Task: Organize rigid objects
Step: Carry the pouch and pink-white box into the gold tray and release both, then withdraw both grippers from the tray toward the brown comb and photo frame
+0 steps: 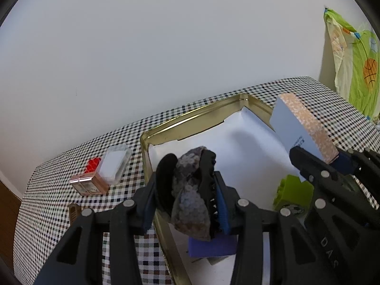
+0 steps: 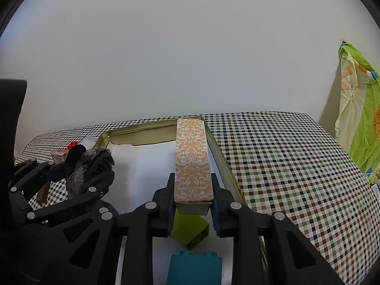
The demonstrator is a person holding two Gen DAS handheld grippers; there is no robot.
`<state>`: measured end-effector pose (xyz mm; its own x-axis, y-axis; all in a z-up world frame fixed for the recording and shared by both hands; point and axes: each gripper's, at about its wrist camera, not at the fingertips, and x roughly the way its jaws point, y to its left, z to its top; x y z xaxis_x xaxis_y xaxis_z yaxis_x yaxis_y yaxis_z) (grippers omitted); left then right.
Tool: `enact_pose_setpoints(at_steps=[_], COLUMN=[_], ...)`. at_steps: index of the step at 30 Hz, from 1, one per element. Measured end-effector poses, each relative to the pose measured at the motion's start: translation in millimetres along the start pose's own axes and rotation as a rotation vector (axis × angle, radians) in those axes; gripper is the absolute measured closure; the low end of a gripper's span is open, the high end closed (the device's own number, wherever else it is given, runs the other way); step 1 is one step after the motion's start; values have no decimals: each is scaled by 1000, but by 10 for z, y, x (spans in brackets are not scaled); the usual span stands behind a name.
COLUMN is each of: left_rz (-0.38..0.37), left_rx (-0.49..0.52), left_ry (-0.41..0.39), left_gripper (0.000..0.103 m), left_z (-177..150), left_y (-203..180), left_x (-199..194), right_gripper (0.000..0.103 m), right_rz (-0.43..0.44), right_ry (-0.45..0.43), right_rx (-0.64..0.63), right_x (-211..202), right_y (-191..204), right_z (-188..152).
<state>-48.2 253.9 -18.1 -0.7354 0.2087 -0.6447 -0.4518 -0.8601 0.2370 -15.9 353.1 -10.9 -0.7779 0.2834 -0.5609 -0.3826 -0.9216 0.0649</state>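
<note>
My left gripper (image 1: 185,194) is shut on a black hair claw clip (image 1: 190,204) covered with grey sequins. It hangs over the near left part of a gold tin tray (image 1: 190,118) lined with white paper. My right gripper (image 2: 192,190) is shut on the near end of a long peach box (image 2: 192,154) with a white floral pattern, which points away over the tray's right side (image 2: 133,128). In the left wrist view the box (image 1: 292,123) and right gripper (image 1: 320,159) show at the right. The right wrist view has the left gripper (image 2: 80,173) and clip (image 2: 95,159) at its left.
Inside the tray lie a green block (image 1: 294,192), a purple block (image 1: 211,244) and a teal block (image 2: 194,268). Left of the tray on the checked cloth (image 2: 285,154) are a copper-edged box (image 1: 89,185), a clear case (image 1: 114,163), a red brick (image 1: 92,165) and a brown comb (image 2: 42,194). A green bag (image 2: 361,123) hangs at the right.
</note>
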Motion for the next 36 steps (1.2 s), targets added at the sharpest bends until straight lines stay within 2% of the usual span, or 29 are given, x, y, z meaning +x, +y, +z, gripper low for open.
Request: enact_pose_setpoints(at_steps=[2,5,7,8,11,13,15,17,20,24,29,32,36], left_rz=[-9,-4,3,-4,-13,-6,-22,-25,-19,-21,-13,21,56], left_rx=[-1,-27,-57,-72,-127,-163,-182,-182,-176,-184,-186,-187,-212], left_ry=[11,5,1,-5,-29,-56,-78,-79,-92,-107,-133,-146,-163], left_gripper=[55,40,26,25,12,0,0,0,0,0,0,0,0], left_z=[9,17,29,35,55,59,49,41,12,-21,-86,-163,-286], left_y=[2,45,94,119,203,272,329,341,352,407,468,529,656], left_x=[13,0,-3,-15,-78,-108,-150,-168,-227,-283,-319,-315,-294], right_gripper=[74,73,69,67,50,32,19,19,19,19,19,19,19], right_rz=[8,-4,-3,1,-5,-3,15,17,8,-12,-55,-79,-97], right_ry=[-8,-13,-16,-28,-83,-125,-175,-229,-264,-292,-376,-422,-421], right_rx=[5,13,39,61,115,153,198,227,230,211,182,180,171], right_x=[-10,-23,-21,-45,-157,-245,-343,-424,-496,-545,-650,-687,-648], right_y=[-11,-29,-75,-117,-228,-298,-359,-404,-397,-352,-211,-155,-101], right_z=[0,2,13,18,16,23,13,0,-18,-50,-68,-90,-98])
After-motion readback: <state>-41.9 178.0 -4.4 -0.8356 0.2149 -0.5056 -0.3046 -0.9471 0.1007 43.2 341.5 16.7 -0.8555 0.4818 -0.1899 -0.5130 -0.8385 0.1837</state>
